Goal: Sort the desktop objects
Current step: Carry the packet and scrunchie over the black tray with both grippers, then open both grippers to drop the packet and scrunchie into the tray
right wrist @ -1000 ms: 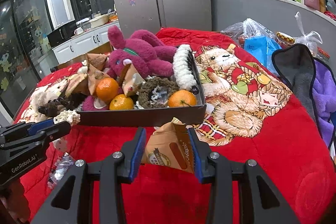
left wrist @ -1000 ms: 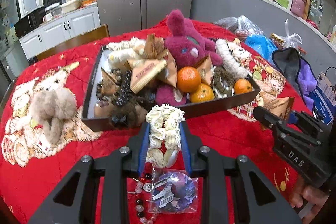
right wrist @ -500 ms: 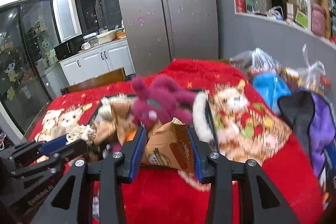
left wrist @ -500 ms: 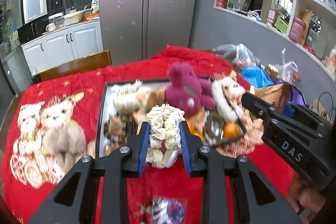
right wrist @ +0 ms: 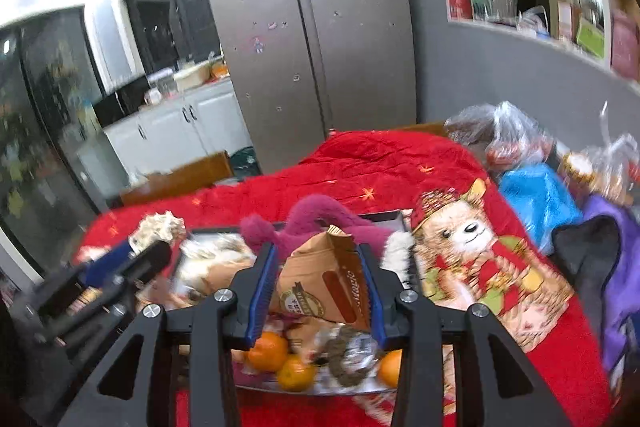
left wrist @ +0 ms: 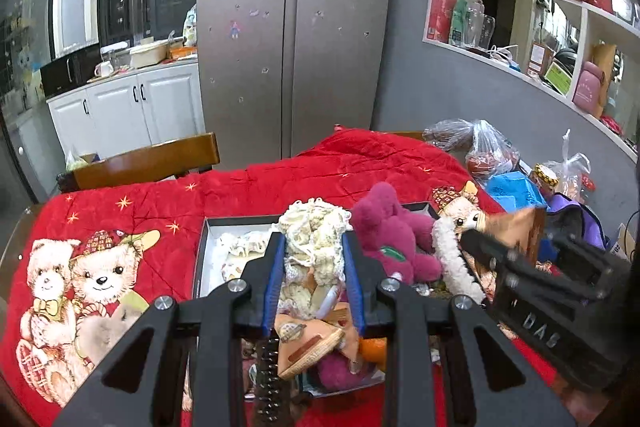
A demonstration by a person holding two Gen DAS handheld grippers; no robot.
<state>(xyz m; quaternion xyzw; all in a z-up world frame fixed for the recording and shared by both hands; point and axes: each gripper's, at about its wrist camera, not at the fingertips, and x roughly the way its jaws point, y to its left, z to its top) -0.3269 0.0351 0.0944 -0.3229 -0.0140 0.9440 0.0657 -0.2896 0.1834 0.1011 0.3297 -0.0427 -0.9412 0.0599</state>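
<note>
Above, the left tool (left wrist: 314, 259) clamped a cream crocheted lace bundle (left wrist: 312, 247) (over the dark rectangular tray (left wrist: 202, 255)), while the right tool (right wrist: 320, 283) pinched a brown paper snack packet (right wrist: 324, 283).

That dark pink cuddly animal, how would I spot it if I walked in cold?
Find the table under the red blanket, then the dark tray heaped with odds and ends. The plush toy lies at its far end, the only magenta, long-eared thing there, beside a fluffy white scrunchie.
</note>
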